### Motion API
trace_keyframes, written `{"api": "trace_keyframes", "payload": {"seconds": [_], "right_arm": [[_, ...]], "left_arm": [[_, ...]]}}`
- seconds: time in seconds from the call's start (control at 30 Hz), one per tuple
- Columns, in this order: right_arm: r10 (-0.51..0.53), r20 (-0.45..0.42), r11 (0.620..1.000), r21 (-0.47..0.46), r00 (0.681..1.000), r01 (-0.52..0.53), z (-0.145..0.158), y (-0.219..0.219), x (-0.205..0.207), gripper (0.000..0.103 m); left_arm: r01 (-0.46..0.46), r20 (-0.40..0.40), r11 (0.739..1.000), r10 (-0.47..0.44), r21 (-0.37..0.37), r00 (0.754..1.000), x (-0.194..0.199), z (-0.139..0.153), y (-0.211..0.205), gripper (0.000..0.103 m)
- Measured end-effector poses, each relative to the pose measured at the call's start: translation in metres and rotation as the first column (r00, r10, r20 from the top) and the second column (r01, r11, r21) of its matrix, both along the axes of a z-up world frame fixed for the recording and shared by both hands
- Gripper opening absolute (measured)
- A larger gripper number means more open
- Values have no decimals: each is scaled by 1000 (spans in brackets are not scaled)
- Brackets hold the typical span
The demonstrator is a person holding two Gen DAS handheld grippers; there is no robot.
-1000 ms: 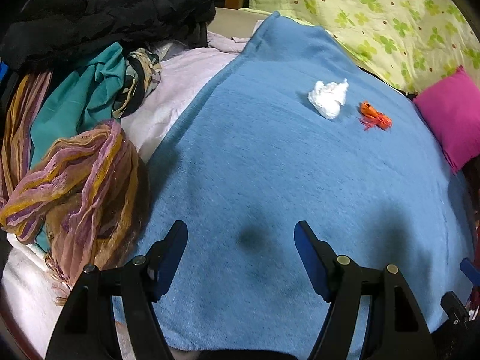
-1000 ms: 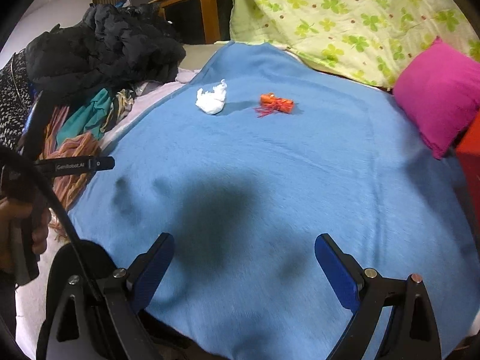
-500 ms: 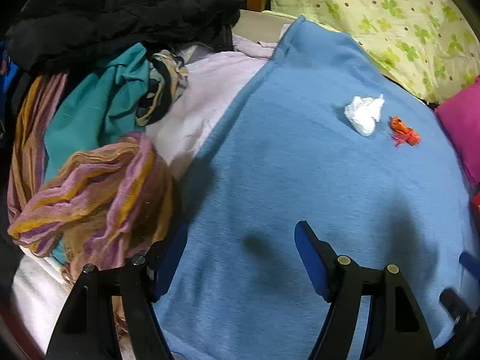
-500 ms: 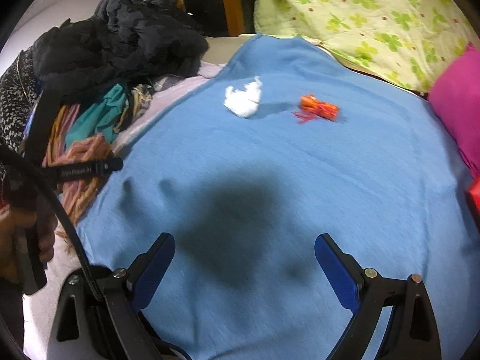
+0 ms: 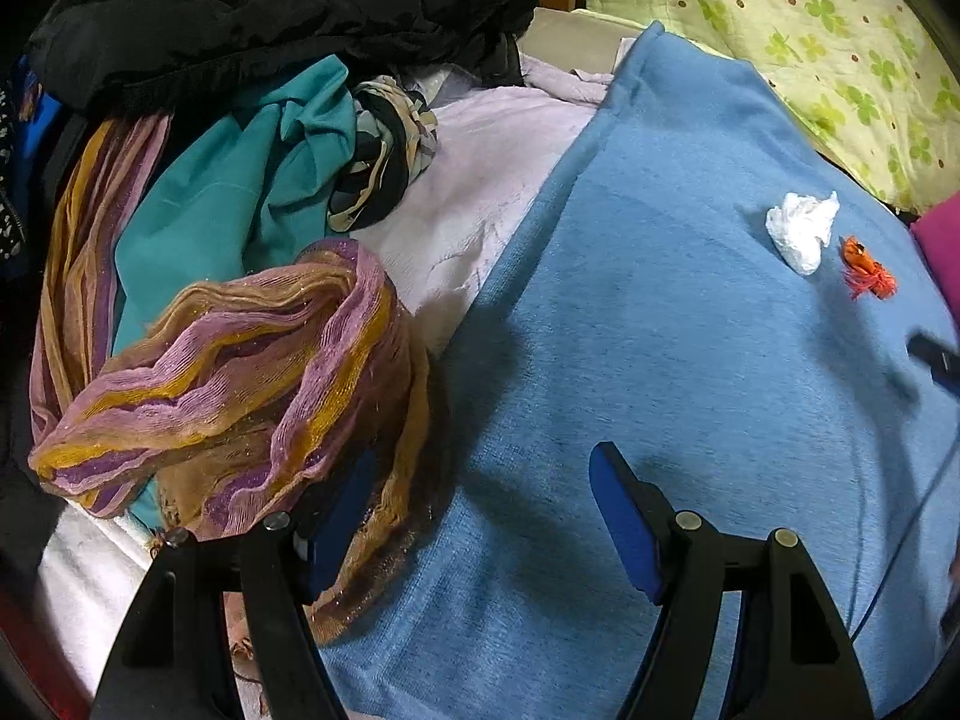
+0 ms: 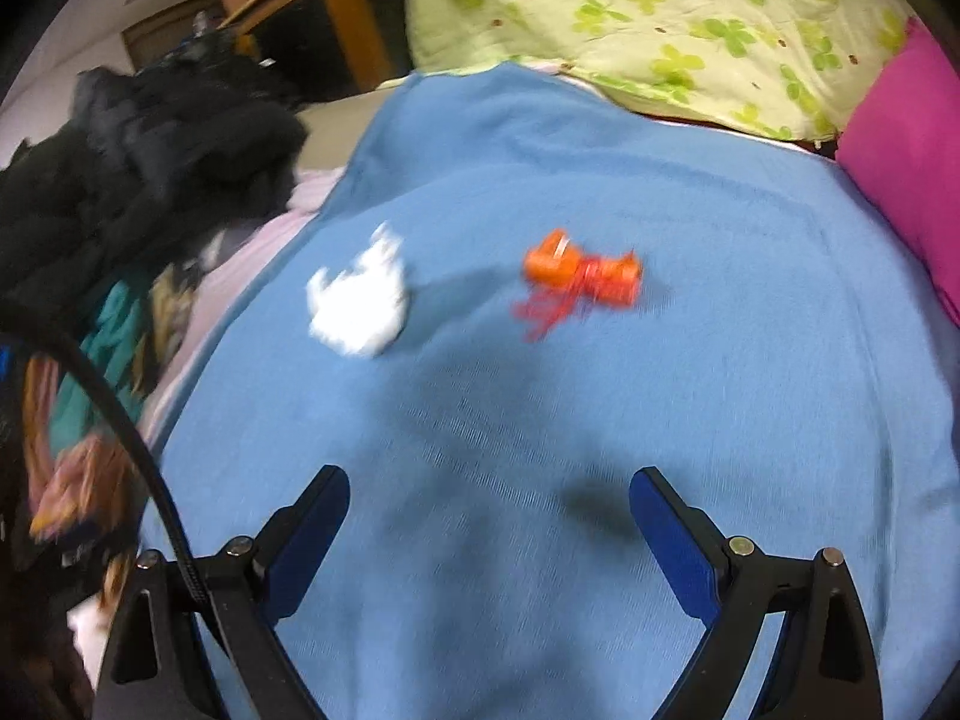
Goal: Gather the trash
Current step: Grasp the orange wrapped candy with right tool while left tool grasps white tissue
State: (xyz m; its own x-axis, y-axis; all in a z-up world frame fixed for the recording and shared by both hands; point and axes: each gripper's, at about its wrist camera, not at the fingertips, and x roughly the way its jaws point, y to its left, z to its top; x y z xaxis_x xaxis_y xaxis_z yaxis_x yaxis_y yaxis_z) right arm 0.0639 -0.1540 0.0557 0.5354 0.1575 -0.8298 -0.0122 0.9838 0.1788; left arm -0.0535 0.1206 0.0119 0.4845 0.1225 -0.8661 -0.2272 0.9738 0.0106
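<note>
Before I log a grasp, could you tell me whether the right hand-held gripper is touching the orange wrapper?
Apart. The right wrist view shows the hand-held gripper well short of the orange wrapper.

Beneath both sets of tongs spreads a matt, fuzzy blue blanket (image 5: 690,330) of fleece-like cloth. Ahead of the right tongs lie a crumpled white paper wad (image 6: 360,300) and an orange scrap (image 6: 579,276), possibly glossy plastic with frayed threads, though blurred. Left of the left tongs, a striped scarf (image 5: 240,372) looks gauzy and glittery.
</note>
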Motion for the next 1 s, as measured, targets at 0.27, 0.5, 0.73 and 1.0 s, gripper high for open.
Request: {"api": "trace_keyframes", "payload": {"seconds": [0.27,0.5,0.73,1.0], "right_arm": [[-137,11,986,-89,990,138,-12,-18,79,96],[-161,-27,984,-75,987,159,-32,-32,111,93],[-129,-35,992,-1,991,129,-33,-42,105,72],[-117,-6,992,54,993,118,-19,-55,60,72]], "left_arm": [[2,8,1000,-2,-8,1000,7,-2,3,75],[17,31,999,-16,-36,999,29,-2,-7,75],[97,71,995,-94,-28,993,55,7,-44,75],[236,127,968,-225,-86,966,113,22,-111,75]]}}
